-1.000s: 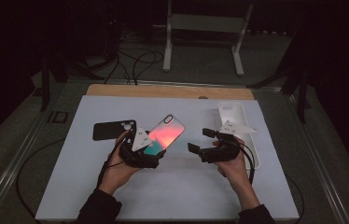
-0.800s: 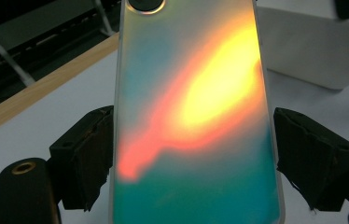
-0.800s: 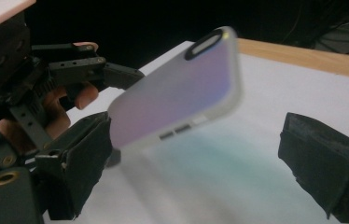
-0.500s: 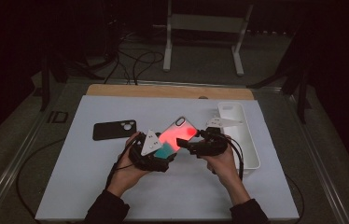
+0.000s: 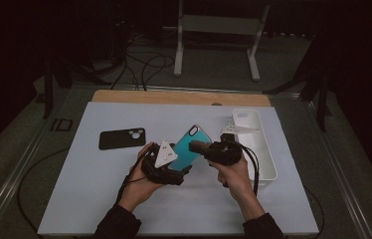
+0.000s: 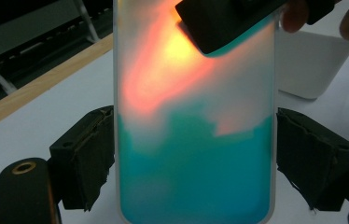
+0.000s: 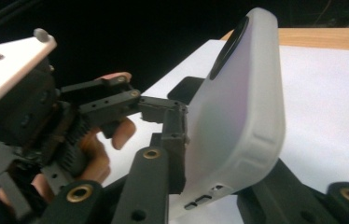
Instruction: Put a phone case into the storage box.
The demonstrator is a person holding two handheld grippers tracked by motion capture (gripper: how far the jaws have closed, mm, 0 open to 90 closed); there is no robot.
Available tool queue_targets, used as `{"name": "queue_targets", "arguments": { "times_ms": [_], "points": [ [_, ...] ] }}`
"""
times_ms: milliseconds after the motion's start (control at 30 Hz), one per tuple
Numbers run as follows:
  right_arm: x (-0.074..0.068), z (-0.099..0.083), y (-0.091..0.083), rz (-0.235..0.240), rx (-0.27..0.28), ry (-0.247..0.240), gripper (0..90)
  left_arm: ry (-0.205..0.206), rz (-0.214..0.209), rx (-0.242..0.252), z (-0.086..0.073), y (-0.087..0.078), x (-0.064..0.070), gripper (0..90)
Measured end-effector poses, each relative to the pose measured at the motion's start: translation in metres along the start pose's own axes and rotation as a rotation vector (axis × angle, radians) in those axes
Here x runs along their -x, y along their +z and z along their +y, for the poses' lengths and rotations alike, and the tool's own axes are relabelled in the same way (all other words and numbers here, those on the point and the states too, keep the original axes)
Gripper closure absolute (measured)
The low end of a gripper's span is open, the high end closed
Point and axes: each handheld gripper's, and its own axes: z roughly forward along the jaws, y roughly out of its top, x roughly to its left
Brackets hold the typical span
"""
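Observation:
A phone case (image 5: pixel 190 145), teal below and orange above, is held tilted above the white mat. My left gripper (image 5: pixel 179 162) is shut on its lower part, one jaw on each long side (image 6: pixel 196 158). My right gripper (image 5: pixel 200 147) comes in from the right and is shut on the case's upper edge; one of its fingers (image 6: pixel 224 23) lies flat across the coloured face. In the right gripper view the frosted case (image 7: pixel 238 121) stands edge-on between my right gripper's (image 7: pixel 224 184) jaws, with the camera cutout at the top. The left gripper (image 7: pixel 163 116) clamps it from the far side.
A black phone case (image 5: pixel 122 138) lies flat on the white mat (image 5: pixel 99 199) to the left of my hands. A white tray (image 5: pixel 266 159) stands at the right, close behind my right hand. A wooden strip (image 5: pixel 174 97) runs along the mat's far edge.
My right gripper has moved left from beside the tray and closed on the case. My left gripper has carried the case slightly right. The visible face now looks teal rather than orange.

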Motion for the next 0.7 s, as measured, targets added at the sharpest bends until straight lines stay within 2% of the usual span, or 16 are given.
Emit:
{"name": "queue_targets", "arguments": {
  "times_ms": [200, 333, 500, 700],
  "points": [
    [-0.003, 0.001, 0.001, -0.002, -0.008, 0.009, 81.9, 0.012, 0.021, -0.005, 0.000, 0.001, 0.001, 16.9],
    [-0.005, 0.001, 0.002, -0.002, -0.002, 0.013, 83.9, 0.024, 0.056, -0.002, 0.000, 0.001, 0.004, 16.8],
    [-0.011, 0.003, 0.003, -0.015, -0.007, -0.021, 86.7, 0.006, 0.048, 0.003, 0.000, 0.002, 0.002, 17.4],
    [-0.012, 0.004, 0.003, -0.019, -0.007, -0.030, 86.7, -0.012, 0.043, 0.000, -0.001, 0.000, -0.001, 18.8]
  ]
}}
